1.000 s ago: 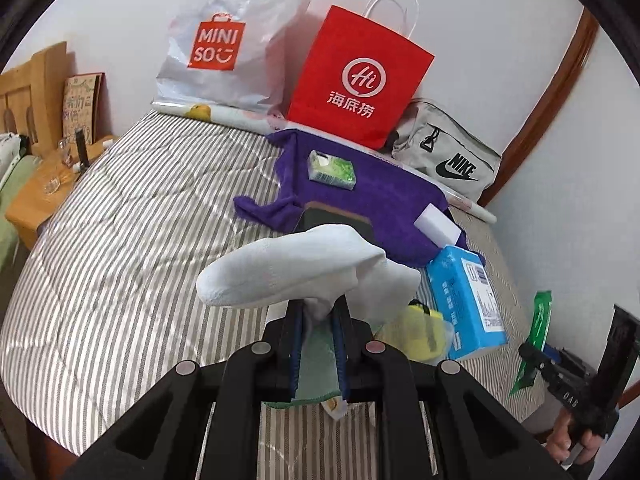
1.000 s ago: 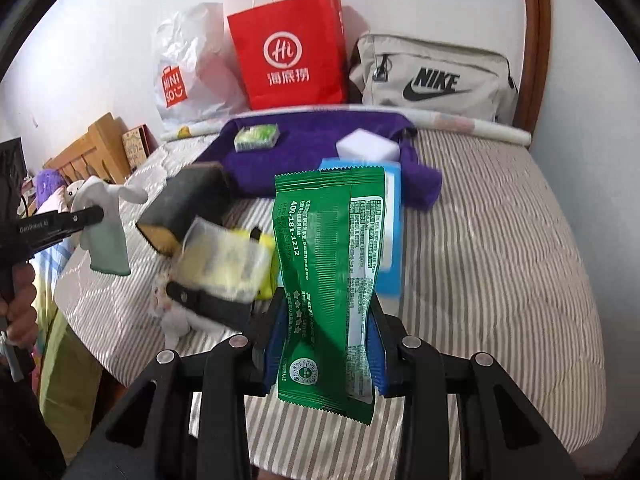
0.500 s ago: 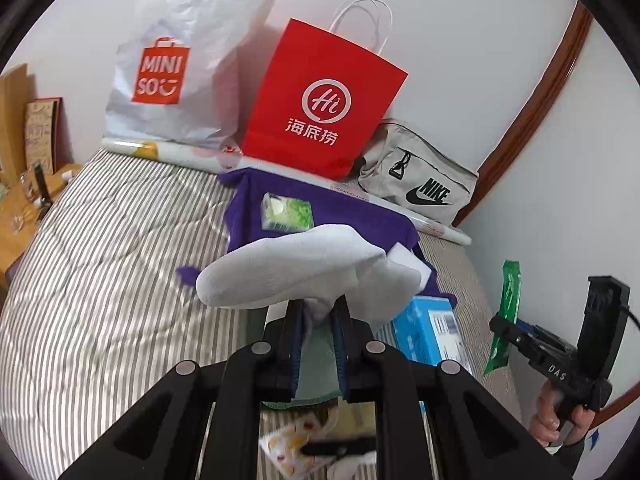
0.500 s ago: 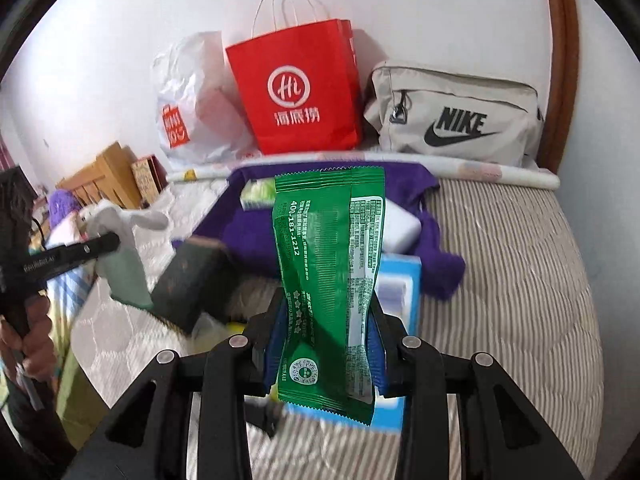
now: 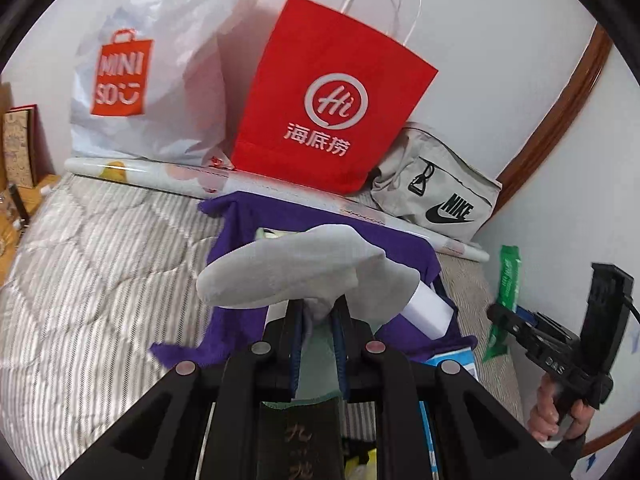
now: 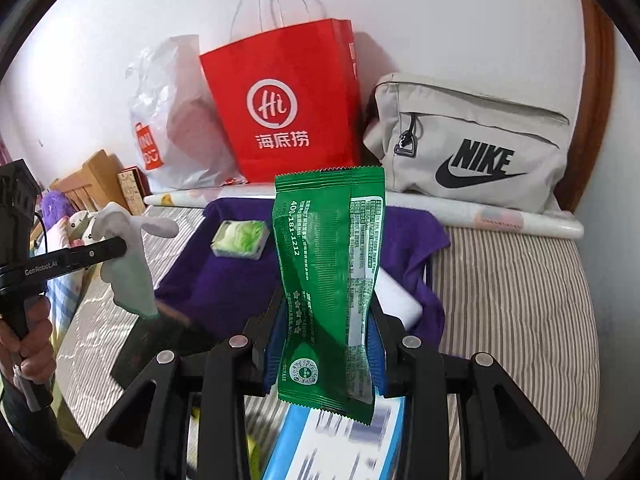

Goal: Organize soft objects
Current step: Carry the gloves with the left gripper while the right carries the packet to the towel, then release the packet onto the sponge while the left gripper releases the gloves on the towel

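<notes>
My left gripper (image 5: 316, 312) is shut on a pale grey sock (image 5: 288, 272) that droops over its fingertips, held above the purple cloth (image 5: 240, 240). My right gripper (image 6: 326, 320) is shut on an upright green packet (image 6: 328, 276). The same packet (image 5: 506, 280) shows at the right edge of the left wrist view, and the sock (image 6: 128, 248) shows at the left of the right wrist view. On the purple cloth (image 6: 224, 280) lie a small green tissue pack (image 6: 240, 238) and a white block (image 6: 396, 300). A blue tissue box (image 6: 340, 448) lies below the packet.
Against the wall stand a white Miniso bag (image 5: 148, 64), a red paper bag (image 5: 332, 104) and a grey Nike pouch (image 6: 476, 148). A rolled sheet (image 5: 160, 172) lies along the wall. A black block (image 6: 160, 340) lies on the striped bed (image 6: 512, 300). Wooden furniture (image 6: 92, 176) stands at the left.
Both grippers have moved forward over the bed toward the bags, which now look larger. The sock and the green packet stay gripped as before.
</notes>
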